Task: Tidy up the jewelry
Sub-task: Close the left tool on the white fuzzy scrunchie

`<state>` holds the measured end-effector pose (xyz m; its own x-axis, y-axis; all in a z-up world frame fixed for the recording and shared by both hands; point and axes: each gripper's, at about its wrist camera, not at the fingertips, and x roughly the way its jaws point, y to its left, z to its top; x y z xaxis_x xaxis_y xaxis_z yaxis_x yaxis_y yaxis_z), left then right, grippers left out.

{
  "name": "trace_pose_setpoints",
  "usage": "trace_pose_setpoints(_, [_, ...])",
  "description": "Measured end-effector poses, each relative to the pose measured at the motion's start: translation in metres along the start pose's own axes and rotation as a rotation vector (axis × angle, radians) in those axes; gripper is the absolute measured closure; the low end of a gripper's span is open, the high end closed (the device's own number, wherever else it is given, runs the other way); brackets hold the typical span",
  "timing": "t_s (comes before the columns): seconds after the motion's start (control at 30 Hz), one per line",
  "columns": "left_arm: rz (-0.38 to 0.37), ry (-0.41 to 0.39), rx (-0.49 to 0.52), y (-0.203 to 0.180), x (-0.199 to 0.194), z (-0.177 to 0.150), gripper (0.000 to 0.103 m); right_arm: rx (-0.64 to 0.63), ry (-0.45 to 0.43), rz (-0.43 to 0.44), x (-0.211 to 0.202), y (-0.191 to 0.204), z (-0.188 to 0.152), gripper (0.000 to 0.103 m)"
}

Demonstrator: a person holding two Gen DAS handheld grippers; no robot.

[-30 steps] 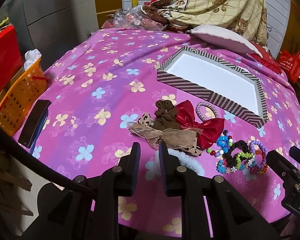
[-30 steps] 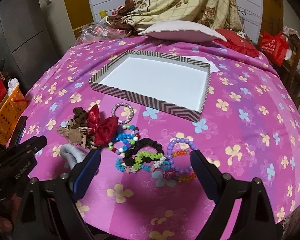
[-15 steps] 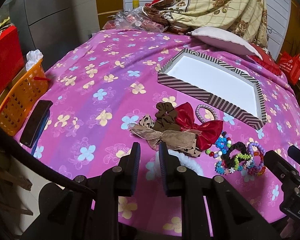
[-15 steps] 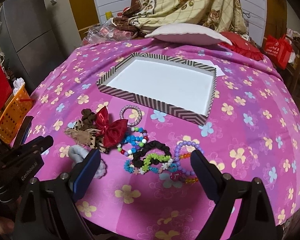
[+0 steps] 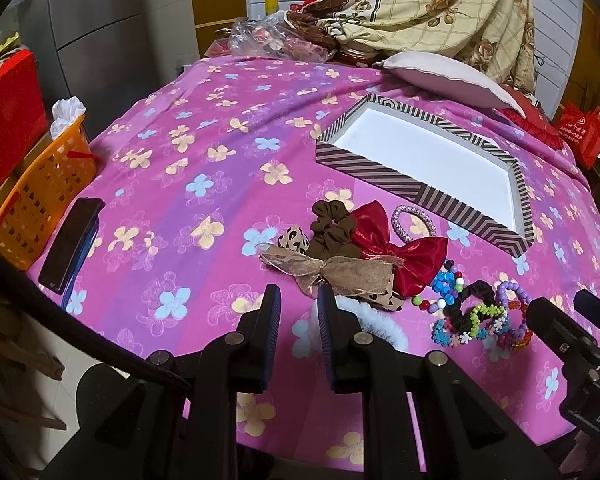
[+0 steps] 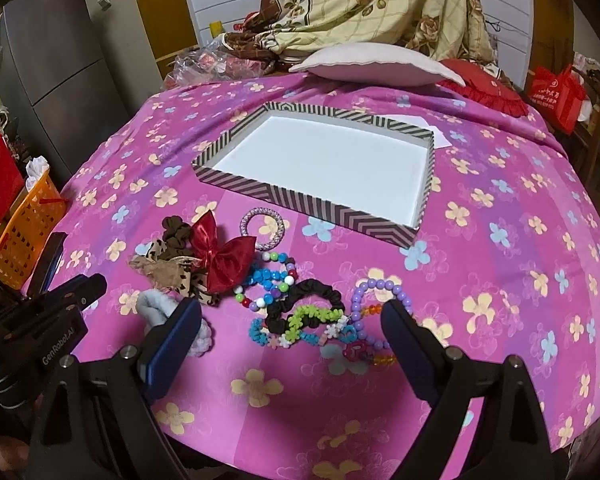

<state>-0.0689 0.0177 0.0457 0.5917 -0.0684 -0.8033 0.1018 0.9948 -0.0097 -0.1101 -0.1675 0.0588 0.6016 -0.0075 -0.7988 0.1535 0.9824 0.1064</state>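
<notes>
A: Where is the jewelry at this moment?

B: It lies in one heap on the near part of the surface (image 6: pixel 500 184), which has a pink cloth with flowers. There is a red bow (image 6: pixel 220 254), a brown scrunchie (image 6: pixel 176 230) just behind it, and a beige ribbon bow (image 5: pixel 340 274) that partly covers a leopard-print piece. To the right are the bead bracelets (image 6: pixel 272 280), a black scrunchie (image 6: pixel 304 300), a green flower bracelet (image 6: pixel 308 316) and a purple bead bracelet (image 6: pixel 376 292), all touching or overlapping.

A: And the box?

B: The striped box (image 6: pixel 300 200) stands behind the heap, near it but apart. Its white inside holds nothing. One pink beaded ring (image 6: pixel 264 232) lies between the red bow and the box.

A: How are the claws?

B: The left claw (image 5: pixel 298 312) has a narrow gap between its fingers, with nothing inside. It hangs above the near edge, over a fluffy white scrunchie (image 5: pixel 376 320). The right claw (image 6: pixel 292 316) is wide apart and holds nothing; in its view the bracelets lie between its two blue pads (image 6: pixel 172 344), but I cannot tell if it touches them.

A: Anything else nearby?

B: A dark phone (image 5: pixel 72 248) at the left edge and an orange basket (image 5: pixel 40 196) beside the surface.
</notes>
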Motion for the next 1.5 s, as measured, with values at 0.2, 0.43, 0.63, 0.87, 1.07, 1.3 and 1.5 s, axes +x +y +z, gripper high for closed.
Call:
trace_pose_setpoints(0.2, [0.004,0.004,0.001,0.000,0.001,-0.003,0.071,0.004,0.003,-0.001,0.001,-0.001,-0.001,0.009])
trace_pose_setpoints(0.43, [0.005,0.007,0.001,0.000,0.002,-0.005,0.071,0.010,0.008,0.004,0.003,-0.003,-0.002,0.009])
trace_pose_setpoints(0.63, [0.005,0.005,0.002,0.000,0.002,-0.005,0.071,0.009,0.011,0.004,0.004,-0.002,-0.002,0.009])
trace_pose_setpoints(0.87, [0.004,0.010,0.001,0.000,0.003,-0.005,0.071,0.009,0.019,0.007,0.007,-0.001,-0.005,0.009])
trace_pose_setpoints(1.07, [0.004,0.017,0.002,0.001,0.006,-0.011,0.071,0.006,0.027,0.011,0.009,0.000,-0.005,0.009])
trace_pose_setpoints(1.3, [0.004,0.020,0.003,0.001,0.008,-0.011,0.071,0.007,0.030,0.014,0.010,0.000,-0.006,0.009])
trace_pose_setpoints(1.5, [0.003,0.022,0.002,0.001,0.008,-0.011,0.071,0.006,0.032,0.012,0.011,0.000,-0.006,0.009])
